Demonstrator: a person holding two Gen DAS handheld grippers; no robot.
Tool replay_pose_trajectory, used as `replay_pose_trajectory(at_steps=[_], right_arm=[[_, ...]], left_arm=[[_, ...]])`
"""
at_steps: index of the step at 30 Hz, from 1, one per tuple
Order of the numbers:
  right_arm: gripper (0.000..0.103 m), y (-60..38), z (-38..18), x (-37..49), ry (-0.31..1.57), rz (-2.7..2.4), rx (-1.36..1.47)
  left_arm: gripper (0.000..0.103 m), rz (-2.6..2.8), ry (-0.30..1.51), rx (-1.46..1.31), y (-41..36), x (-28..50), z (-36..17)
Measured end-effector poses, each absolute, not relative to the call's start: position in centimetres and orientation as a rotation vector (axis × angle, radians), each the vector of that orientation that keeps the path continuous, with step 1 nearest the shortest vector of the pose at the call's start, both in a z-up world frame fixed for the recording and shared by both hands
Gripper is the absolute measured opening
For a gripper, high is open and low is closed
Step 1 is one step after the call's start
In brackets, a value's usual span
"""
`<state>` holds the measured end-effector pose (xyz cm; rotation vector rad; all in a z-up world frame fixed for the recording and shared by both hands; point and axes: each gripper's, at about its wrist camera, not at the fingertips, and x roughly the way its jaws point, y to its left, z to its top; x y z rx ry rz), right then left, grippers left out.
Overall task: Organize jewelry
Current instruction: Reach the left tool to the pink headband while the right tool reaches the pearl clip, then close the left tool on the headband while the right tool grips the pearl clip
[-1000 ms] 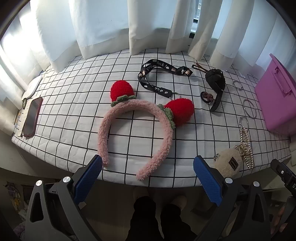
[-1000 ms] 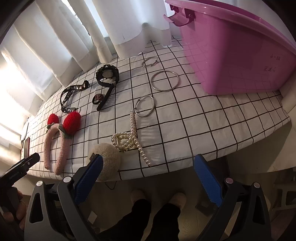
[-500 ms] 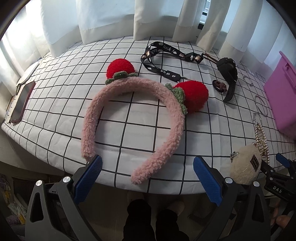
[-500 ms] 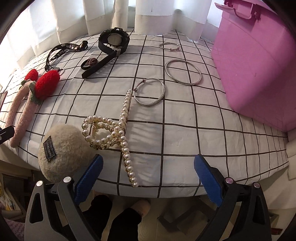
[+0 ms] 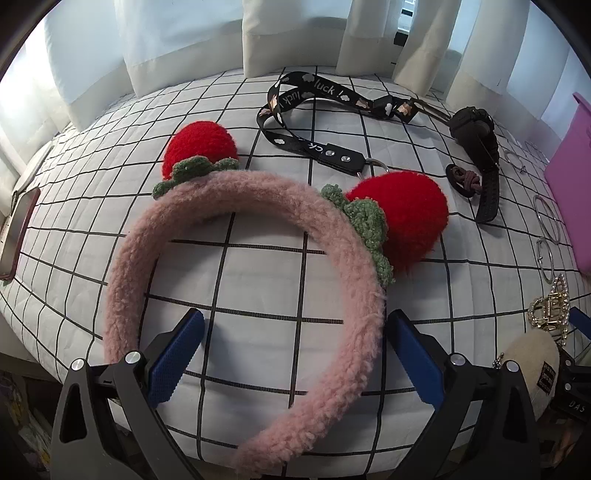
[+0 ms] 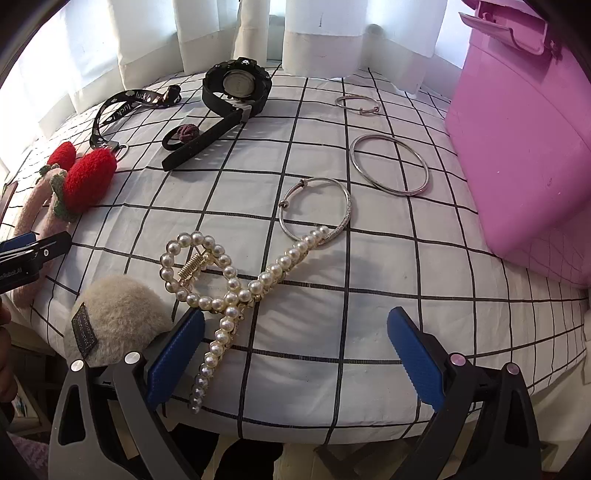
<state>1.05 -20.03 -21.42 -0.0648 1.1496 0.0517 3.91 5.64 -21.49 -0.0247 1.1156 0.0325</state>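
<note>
Both hand-held grippers have moved in close.

The left hand-held gripper (image 5: pixel 293 354), wide open and empty, now straddles the pink headband (image 5: pixel 236 266). The right hand-held gripper (image 6: pixel 295 354), also open, nears the pearl clip (image 6: pixel 221 280), ready for grabbing.

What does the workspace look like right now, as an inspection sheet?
Surface: checked cloth over the table.
Job's things: headband, pearl clip, three bangles, watch, hair tie, strap, pink box.
Clutter: fluffy pompom, phone.
Grippers: left hand-held gripper open around headband's arm; right hand-held gripper open beside clip.
Cables: nothing seen.
Surroundings: white curtains.
</note>
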Motion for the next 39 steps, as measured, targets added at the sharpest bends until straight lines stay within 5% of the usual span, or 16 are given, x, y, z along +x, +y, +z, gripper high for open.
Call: replay_pose_trajectory(at_steps=[17,18,20,22,24,27,39], right_arm=[[0.093,-19.5,-21.6,1.4,1.067,-0.009,0.005],[0.093,-19.5,-21.6,1.4,1.067,-0.012,0.008],[0.088,-19.5,-21.5,1.0,1.052,-0.019,0.013],[0.065,-19.3,-21.1,0.7,1.034,-0.022,0.008],[0.053,-19.2,-20.9,0.6,1.028,-0.026,0.004],[0.05,-19.3,-20.9,0.5,1.031,-0.029,0.013],[0.048,-21.1,-20.2,-0.5,1.026,-0.035,0.171]], left_arm=[[0.096,0.052,1.07,-0.03,5.2,4.7,-21.6],[0.094,0.035,1.071,-0.032,5.1,4.9,-21.6],[0.071,0.005,1.056,-0.016,4.7,4.8,-21.1],[0.055,-0.024,1.055,-0.001,4.3,4.8,-20.8],[0.036,-0.041,1.052,0.001,4.0,4.7,-20.6],[0.013,-0.051,1.051,0.002,3.8,4.6,-20.5],[0.01,-0.085,1.023,0.029,4.6,3.5,-18.0]])
